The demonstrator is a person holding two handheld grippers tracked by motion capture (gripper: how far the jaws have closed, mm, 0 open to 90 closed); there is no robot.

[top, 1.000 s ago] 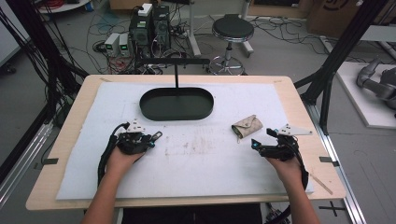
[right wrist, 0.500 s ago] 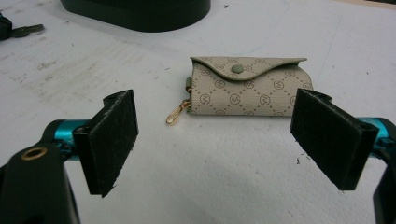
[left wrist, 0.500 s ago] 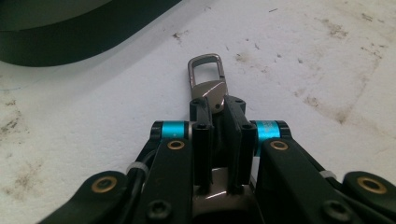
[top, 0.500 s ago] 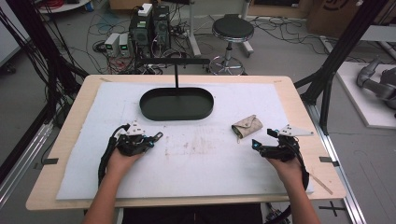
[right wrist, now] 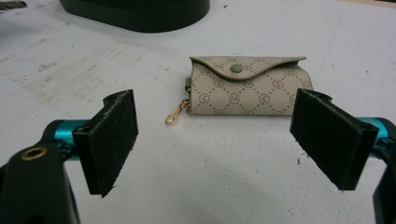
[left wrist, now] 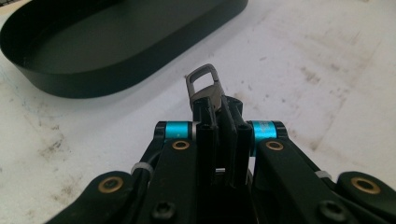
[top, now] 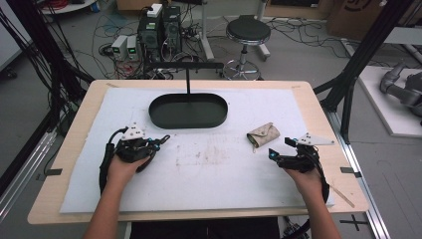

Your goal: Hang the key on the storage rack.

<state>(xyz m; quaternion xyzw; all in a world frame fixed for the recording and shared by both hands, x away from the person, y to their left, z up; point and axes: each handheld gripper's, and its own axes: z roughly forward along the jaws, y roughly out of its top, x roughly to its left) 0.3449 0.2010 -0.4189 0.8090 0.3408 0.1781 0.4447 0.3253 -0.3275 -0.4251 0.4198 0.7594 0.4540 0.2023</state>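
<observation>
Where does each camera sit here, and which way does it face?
High view: above the person's side, looking forward and down on the table; forearms, left claw, right claw show.
Left gripper view: on the left claw, shut on a metal clip, facing the black tray.
Right gripper view: between open jaws, facing the pouch.
Shared: tray, pouch.

Tray [top: 188, 110] at table's [top: 318, 114] far middle, pouch [top: 263, 135] nearer and right of it, on mat [top: 209, 169]
</observation>
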